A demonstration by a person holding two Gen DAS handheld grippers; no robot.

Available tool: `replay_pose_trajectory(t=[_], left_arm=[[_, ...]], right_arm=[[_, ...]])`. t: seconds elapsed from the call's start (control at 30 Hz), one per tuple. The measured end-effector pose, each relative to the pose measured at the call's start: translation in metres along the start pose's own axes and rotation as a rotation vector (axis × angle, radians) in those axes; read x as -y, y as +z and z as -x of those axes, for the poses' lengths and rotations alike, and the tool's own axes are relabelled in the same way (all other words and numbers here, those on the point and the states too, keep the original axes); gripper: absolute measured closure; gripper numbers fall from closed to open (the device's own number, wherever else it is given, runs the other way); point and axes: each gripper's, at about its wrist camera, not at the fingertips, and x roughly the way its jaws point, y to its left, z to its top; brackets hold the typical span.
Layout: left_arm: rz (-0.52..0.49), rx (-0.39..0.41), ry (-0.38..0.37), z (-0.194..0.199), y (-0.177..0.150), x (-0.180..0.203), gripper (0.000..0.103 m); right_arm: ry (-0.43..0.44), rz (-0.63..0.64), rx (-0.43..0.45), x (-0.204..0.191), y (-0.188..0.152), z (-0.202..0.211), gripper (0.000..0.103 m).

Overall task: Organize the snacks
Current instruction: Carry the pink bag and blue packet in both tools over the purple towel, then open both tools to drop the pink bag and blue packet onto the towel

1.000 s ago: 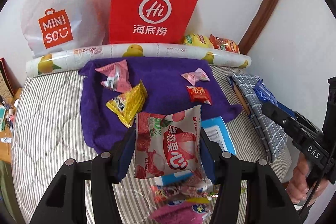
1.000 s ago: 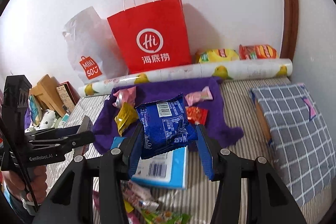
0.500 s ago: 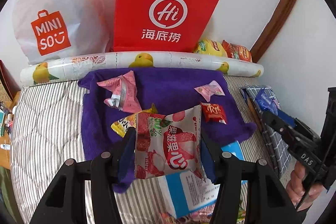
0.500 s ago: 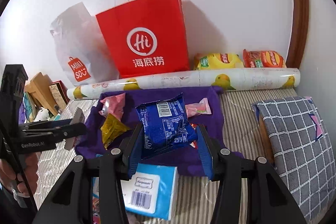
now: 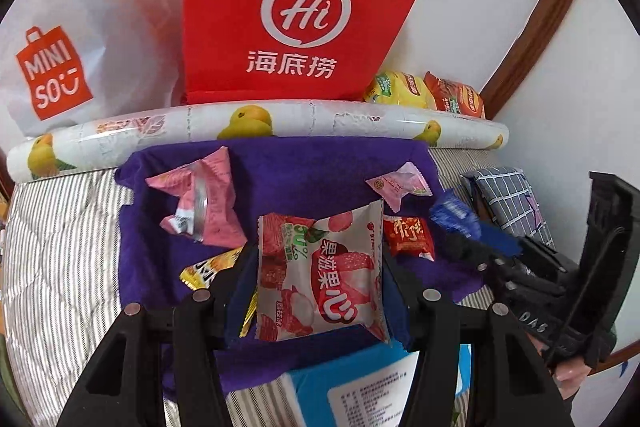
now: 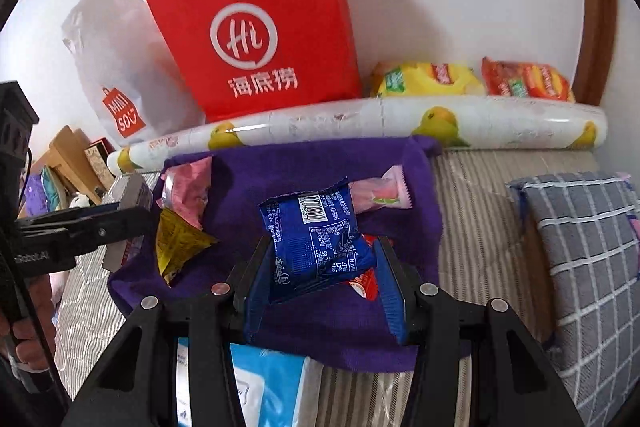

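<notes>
Plainly, with the left tongs clenched on the lychee packet and the right tongs on the blue packet, both above the purple towel, either slick wrapper could slip free.

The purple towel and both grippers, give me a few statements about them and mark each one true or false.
1. The left gripper holds a white and pink snack packet. True.
2. The right gripper is empty. False: it is shut on a blue snack packet.
3. The purple towel lies on the striped bedding. True.
4. The red paper bag lies flat on the towel. False: it stands upright against the wall, behind the fruit-print roll.
5. No snacks are on the towel. False: a pink packet lies there, among others.
</notes>
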Motion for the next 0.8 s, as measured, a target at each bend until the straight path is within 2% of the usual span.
replay_pose_trajectory(t=[0.23,0.43,0.8], left_arm=[[-0.032,-0.021,0.018,-0.022,0.007,0.009,0.048],[-0.05,-0.055,0.021,-0.041,0.012,0.012,0.048],[-0.087,-0.093,0.035,-0.064,0.013,0.016,0.047]], right_arm=[[0.055,0.016,-0.081,0.003,-0.001,-0.03,0.054],[0.051,0.015,-0.12,0.007,-0.004,-0.049,0.054],[0.037,0.039,-0.125,0.01,-0.007,-0.054,0.053]])
